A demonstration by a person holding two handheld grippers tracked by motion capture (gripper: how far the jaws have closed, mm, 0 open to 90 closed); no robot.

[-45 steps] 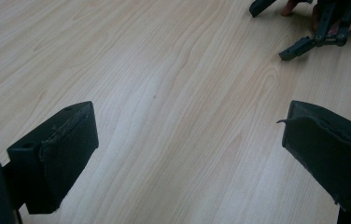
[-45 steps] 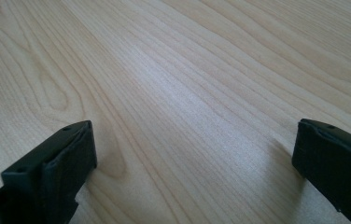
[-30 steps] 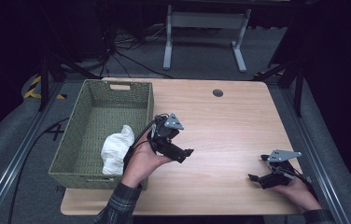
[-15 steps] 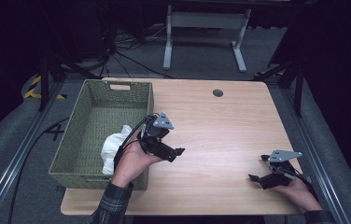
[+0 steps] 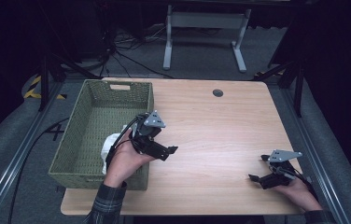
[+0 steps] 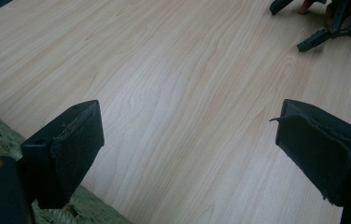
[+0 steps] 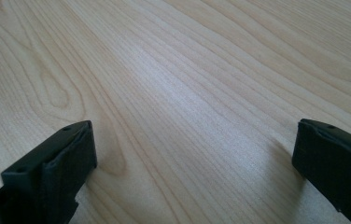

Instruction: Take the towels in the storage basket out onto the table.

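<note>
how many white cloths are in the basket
1. A white cloth lies in the near right corner of the green woven basket, beside the left gripper. The hand covers part of it, so more could be hidden there.

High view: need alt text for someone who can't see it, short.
A person's left hand-held gripper, jaws open and empty, sits at the near right edge of a green woven basket holding a white cloth. The right hand-held gripper, also open, rests low at the near right corner of the light wooden table.
</note>
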